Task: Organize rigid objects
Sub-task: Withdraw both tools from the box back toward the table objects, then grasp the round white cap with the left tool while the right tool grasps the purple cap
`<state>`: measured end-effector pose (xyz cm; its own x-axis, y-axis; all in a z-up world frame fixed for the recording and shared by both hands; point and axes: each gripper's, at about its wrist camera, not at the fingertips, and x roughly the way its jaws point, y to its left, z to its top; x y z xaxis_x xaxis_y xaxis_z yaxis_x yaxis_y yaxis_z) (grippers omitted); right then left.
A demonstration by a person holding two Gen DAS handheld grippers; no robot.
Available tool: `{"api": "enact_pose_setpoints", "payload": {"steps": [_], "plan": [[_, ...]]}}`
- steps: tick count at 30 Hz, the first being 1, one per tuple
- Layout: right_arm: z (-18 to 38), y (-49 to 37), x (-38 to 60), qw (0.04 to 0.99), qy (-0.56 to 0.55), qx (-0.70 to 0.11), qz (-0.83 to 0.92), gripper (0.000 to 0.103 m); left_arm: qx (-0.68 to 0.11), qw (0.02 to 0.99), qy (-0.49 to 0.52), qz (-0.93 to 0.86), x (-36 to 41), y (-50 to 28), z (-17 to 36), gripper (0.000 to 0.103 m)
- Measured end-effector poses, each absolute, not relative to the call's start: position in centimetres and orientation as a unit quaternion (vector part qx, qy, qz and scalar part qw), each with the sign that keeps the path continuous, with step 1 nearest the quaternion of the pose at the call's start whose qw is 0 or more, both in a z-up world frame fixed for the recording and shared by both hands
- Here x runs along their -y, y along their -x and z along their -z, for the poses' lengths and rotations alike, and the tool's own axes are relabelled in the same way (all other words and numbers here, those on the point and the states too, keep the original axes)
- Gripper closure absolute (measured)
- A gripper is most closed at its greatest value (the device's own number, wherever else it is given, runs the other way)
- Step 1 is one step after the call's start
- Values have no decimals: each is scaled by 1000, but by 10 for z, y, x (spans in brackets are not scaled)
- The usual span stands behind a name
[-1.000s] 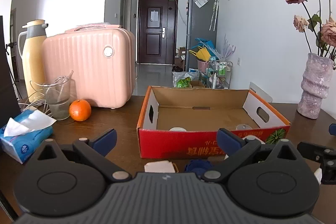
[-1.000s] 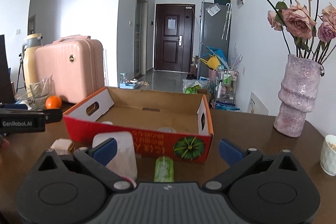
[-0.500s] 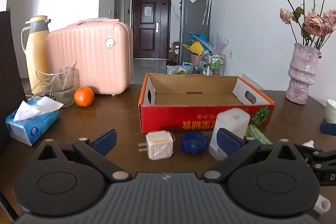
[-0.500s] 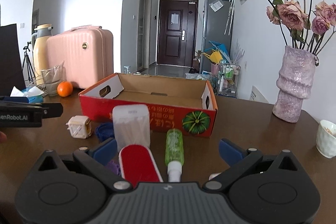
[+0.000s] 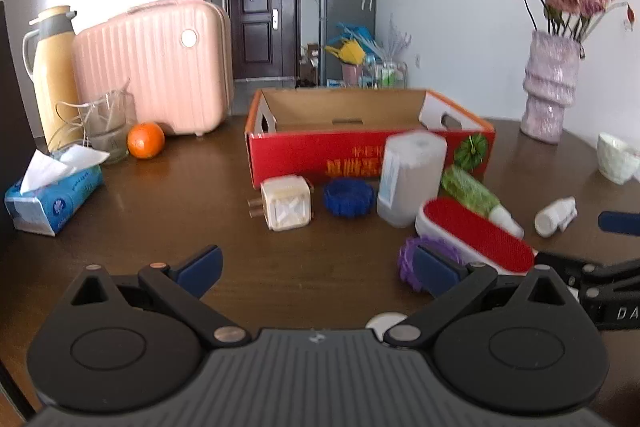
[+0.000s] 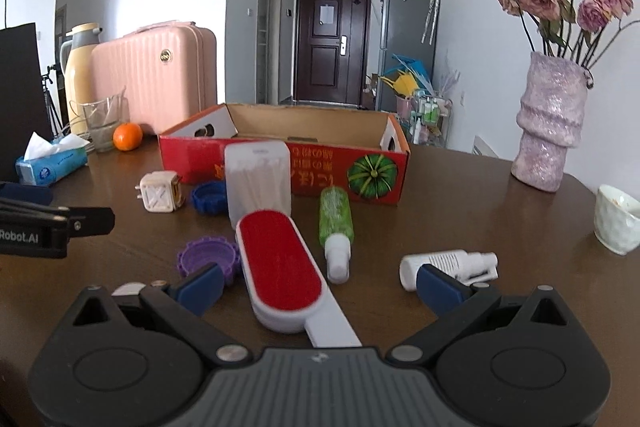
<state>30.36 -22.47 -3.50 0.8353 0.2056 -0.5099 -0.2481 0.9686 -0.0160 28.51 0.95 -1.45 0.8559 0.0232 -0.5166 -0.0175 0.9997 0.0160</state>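
Both the left hand-held gripper (image 5: 316, 267) and right hand-held gripper (image 6: 320, 281) hover wide open and empty above loose items on the desk (image 6: 460, 195), the red lint brush (image 6: 280, 263) lying between the right one's fingers before the box (image 6: 304, 151), so picking has likely not begun and the next move is probably closing on the brush.

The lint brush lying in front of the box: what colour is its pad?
Red, set in a white body, on the lint brush; clearest in the right wrist view.

Your table (image 6: 460, 195) is carrying box (image 6: 372, 173), brush (image 6: 280, 263), bottles, caps, plug (image 6: 160, 193), vase (image 6: 550, 131), suitcase (image 6: 160, 79).
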Motion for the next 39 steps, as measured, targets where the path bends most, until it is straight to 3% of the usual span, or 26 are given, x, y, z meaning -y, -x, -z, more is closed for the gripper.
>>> {"api": "enact_pose_setpoints", "payload": {"steps": [19, 24, 26, 29, 39], "plan": [[43, -303, 240, 956, 10, -278, -98, 0, -344, 938, -22, 28, 6, -291, 49, 2], [45, -304, 237, 954, 13, -282, -100, 0, -363, 931, -29, 39, 11, -296, 58, 25], [46, -304, 236, 953, 15, -285, -102, 0, -361, 931, -35, 44, 14, -295, 59, 28], [47, -304, 234, 952, 18, -286, -106, 0, -354, 932, -37, 65, 17, -292, 57, 62], [48, -303, 232, 951, 21, -289, -108, 0, -338, 938, -41, 58, 15, -289, 50, 63]]}}
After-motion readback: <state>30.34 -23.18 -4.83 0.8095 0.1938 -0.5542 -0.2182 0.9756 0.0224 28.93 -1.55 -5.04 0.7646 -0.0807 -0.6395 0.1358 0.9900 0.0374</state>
